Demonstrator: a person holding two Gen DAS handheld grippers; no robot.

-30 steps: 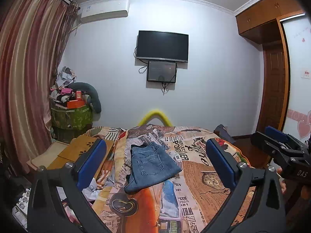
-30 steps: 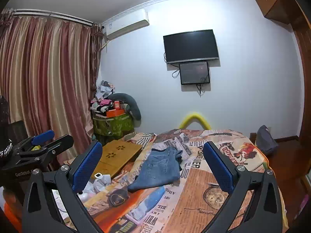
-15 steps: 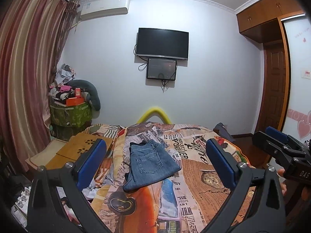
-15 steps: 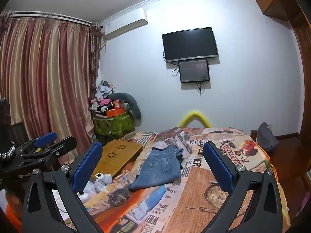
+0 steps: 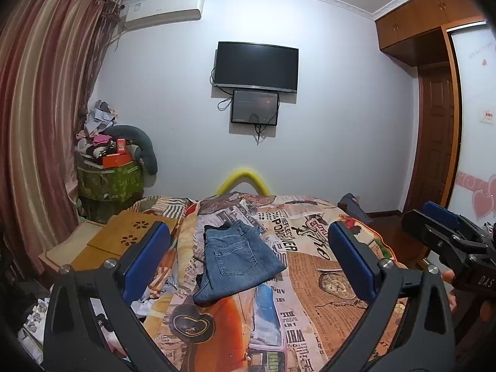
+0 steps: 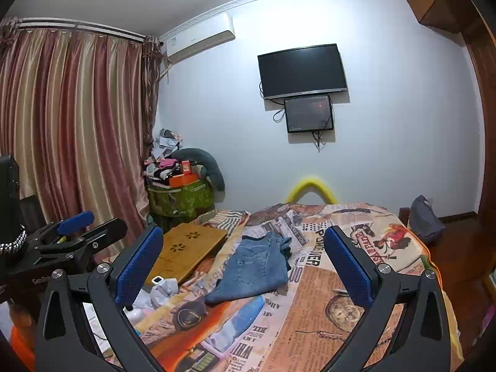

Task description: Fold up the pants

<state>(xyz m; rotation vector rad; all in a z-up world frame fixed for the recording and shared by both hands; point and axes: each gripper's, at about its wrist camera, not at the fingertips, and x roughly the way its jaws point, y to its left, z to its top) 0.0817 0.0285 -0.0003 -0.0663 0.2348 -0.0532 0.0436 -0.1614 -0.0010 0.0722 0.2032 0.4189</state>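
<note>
A pair of blue jeans (image 5: 237, 260) lies folded into a compact bundle on the bed's patterned cover (image 5: 313, 279), back pocket up; it also shows in the right wrist view (image 6: 257, 268). My left gripper (image 5: 248, 260) is open and empty, held above the near part of the bed, well short of the jeans. My right gripper (image 6: 245, 263) is open and empty, likewise held back from the jeans. Each gripper shows at the edge of the other's view: the right one (image 5: 446, 232), the left one (image 6: 77, 232).
A wooden lap desk (image 6: 189, 248) lies at the bed's left side, with crumpled paper (image 6: 161, 288) near it. A cluttered green box (image 5: 110, 179) stands by the curtain. A dark bag (image 6: 426, 223) sits at the bed's far right. A TV (image 5: 256, 66) hangs on the wall.
Both grippers have drifted slightly; the views shifted a little. The jeans have not moved and both grippers stay open.
</note>
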